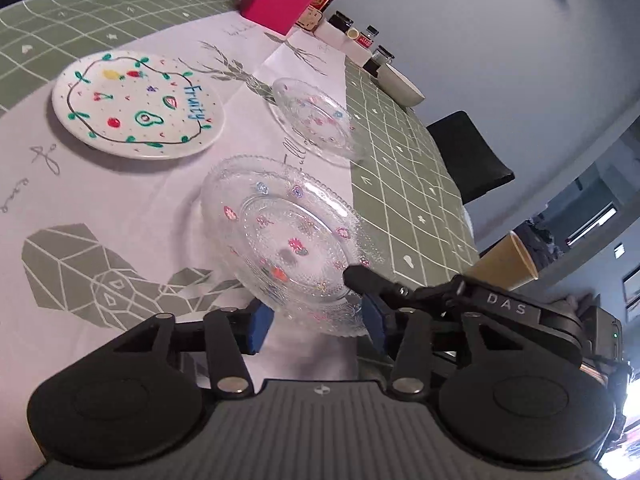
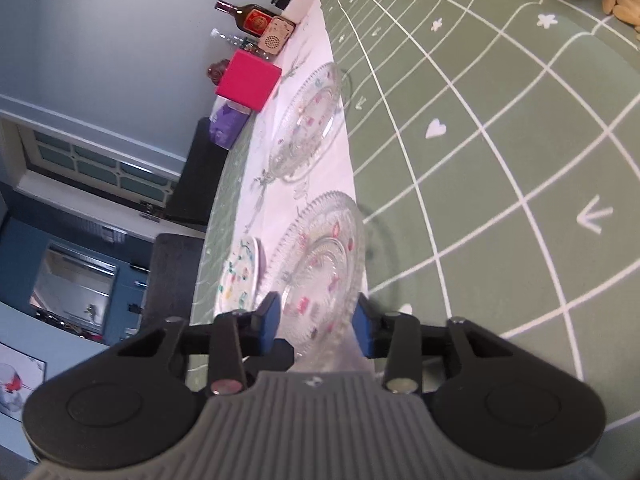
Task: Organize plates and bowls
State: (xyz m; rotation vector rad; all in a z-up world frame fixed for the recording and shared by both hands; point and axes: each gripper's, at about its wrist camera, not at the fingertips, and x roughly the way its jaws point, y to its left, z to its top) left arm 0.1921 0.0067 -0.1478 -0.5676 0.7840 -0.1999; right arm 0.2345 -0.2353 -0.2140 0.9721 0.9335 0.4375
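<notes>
**Near glass plate at both tools; nothing yet stacked**

Left-wrist view: the left tool (image 1: 316,320) stands about half open, its blue pads either side of the near rim of the near glass plate (image 1: 292,240). Whether the pads press the glass cannot be told. The plate looks tilted, its near edge raised off the white cloth (image 1: 120,184). The right tool (image 1: 356,274) enters from the right, its black tip lying on the plate's inner surface close to the rim.

Right-wrist view: the right tool (image 2: 316,322) has narrowed jaws with the same plate (image 2: 320,264) between the blue pads; contact is likely but not plainly shown.

Three plates are visible on the counter (image 1: 400,160). The painted plate (image 1: 136,104), lettered "Fruity", lies flat to the far left. The second glass plate (image 1: 312,120) lies flat further back, apart from the near one. A pale bowl (image 1: 400,80) sits at the far edge near bottles and a pink box (image 1: 276,0).

Judged progress: early. No plate rests on another and the bowl stands alone. Remaining work appears to be lifting the near glass plate, setting it on its twin, then gathering the painted plate and bowl.
</notes>
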